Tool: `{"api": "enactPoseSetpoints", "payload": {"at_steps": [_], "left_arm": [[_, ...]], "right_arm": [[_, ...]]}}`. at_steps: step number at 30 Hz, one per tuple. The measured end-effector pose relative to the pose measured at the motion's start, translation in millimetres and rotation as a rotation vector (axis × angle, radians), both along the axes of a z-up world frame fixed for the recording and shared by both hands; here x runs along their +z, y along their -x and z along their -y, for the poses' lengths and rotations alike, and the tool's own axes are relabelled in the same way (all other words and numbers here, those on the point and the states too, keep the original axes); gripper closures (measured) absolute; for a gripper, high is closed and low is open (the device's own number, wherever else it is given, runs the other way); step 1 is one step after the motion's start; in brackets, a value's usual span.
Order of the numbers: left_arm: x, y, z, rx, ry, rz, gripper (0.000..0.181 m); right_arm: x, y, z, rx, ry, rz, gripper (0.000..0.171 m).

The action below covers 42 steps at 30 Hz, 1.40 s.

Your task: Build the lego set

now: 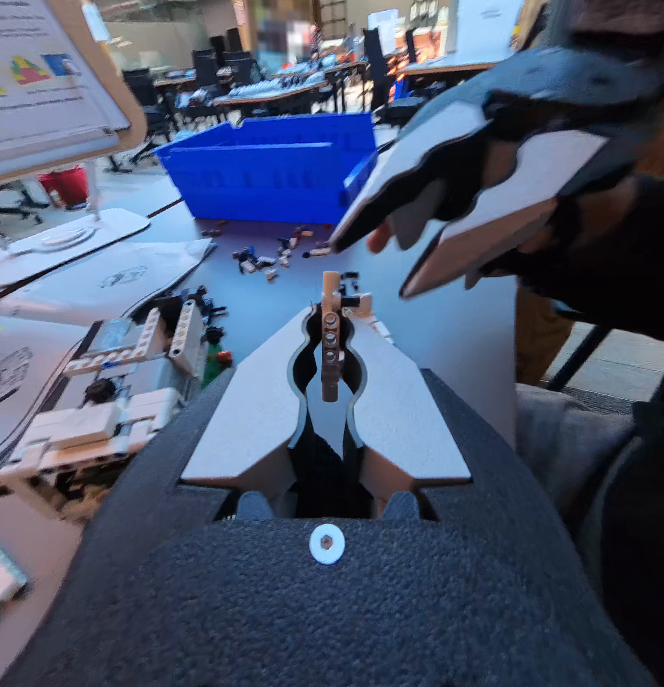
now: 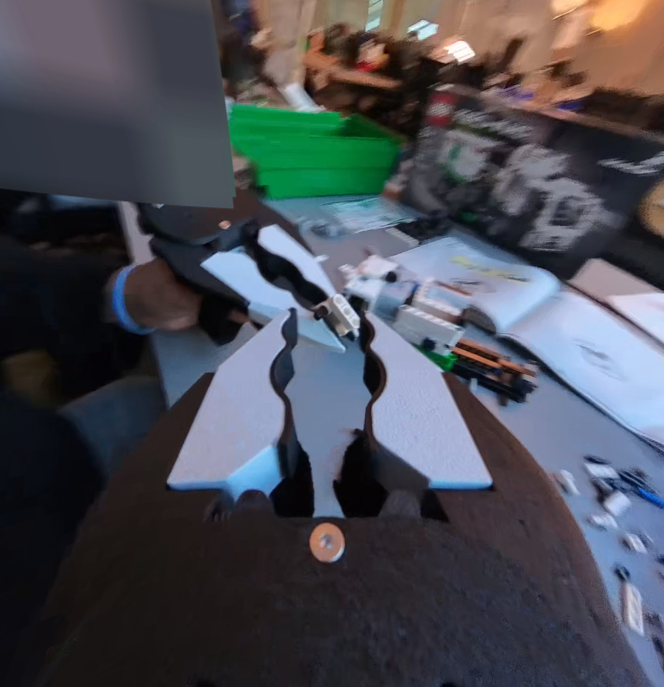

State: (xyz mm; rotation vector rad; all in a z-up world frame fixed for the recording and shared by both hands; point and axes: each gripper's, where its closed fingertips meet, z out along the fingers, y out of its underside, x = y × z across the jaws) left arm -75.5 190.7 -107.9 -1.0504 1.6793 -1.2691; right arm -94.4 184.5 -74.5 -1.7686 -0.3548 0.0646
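My left gripper (image 1: 330,310) is shut on a tan holed lego beam (image 1: 330,342) that stands upright between its fingers, above the grey table (image 1: 442,334). My right gripper (image 1: 367,269) is open and empty, up and to the right, tips aimed down toward the beam. In the right wrist view the right gripper (image 2: 327,319) stands open just short of the beam piece (image 2: 343,314) held between the left gripper's fingers (image 2: 248,286). A partly built white lego model (image 1: 111,375) sits on the table to the left; it also shows in the right wrist view (image 2: 408,308).
Loose small lego pieces (image 1: 274,256) lie in front of a blue bin (image 1: 271,167). An instruction sheet on a stand (image 1: 44,81) is at far left, and an open booklet (image 2: 546,319) lies under the model. Green bins (image 2: 315,156) are stacked beyond. More loose pieces (image 2: 613,494) lie at the right. The grippers are tip to tip, or close to it.
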Motion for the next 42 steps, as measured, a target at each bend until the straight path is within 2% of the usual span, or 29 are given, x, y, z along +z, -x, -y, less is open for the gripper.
{"api": "enactPoseSetpoints", "payload": {"at_steps": [2,6,11,19,23,25,27,29,31,32,35,39,42], "left_arm": [[4.6,5.5,14.9,-0.083,0.004,0.026,0.175],[6.6,12.4,29.1,-0.179,0.048,0.022,0.174],[13.1,20.8,36.9,-0.268,0.142,0.02,0.174],[9.8,20.0,40.0,-0.268,0.12,0.008,0.174],[8.8,13.7,30.6,-0.2,0.178,-0.015,0.174],[4.6,9.7,17.5,-0.112,0.159,-0.026,0.174],[4.0,6.8,1.3,-0.02,0.155,-0.021,0.175],[3.4,5.8,-5.7,0.005,0.187,-0.033,0.174],[2.8,4.2,-9.7,0.026,0.202,-0.04,0.174],[1.7,3.9,-8.6,0.019,0.201,-0.049,0.174],[-1.1,2.5,-5.4,0.017,0.167,-0.055,0.175],[-5.0,1.6,-0.5,0.013,0.115,-0.063,0.175],[-5.2,1.9,0.5,0.01,0.107,-0.062,0.175]], "right_arm": [[-10.1,6.6,-0.5,0.138,0.082,0.002,0.122],[-9.7,22.6,3.4,0.363,0.09,-0.086,0.138],[-0.3,27.5,5.6,0.465,0.055,-0.147,0.15],[-1.8,28.5,8.5,0.544,0.027,-0.189,0.154],[-3.0,17.2,4.1,0.457,0.083,-0.228,0.149],[9.1,-16.1,6.2,0.291,0.056,-0.203,0.144],[5.8,-62.7,20.6,0.096,0.118,-0.179,0.141],[-20.3,-113.1,42.8,-0.141,0.254,-0.133,0.133],[-53.4,-147.8,71.1,-0.307,0.395,-0.09,0.144],[-69.5,-159.2,83.8,-0.37,0.458,-0.074,0.143],[-100.2,-158.8,96.1,-0.368,0.538,-0.087,0.146],[-107.6,-157.4,83.6,-0.398,0.48,-0.188,0.147],[-111.7,-163.5,77.9,-0.47,0.478,-0.146,0.151]]}}
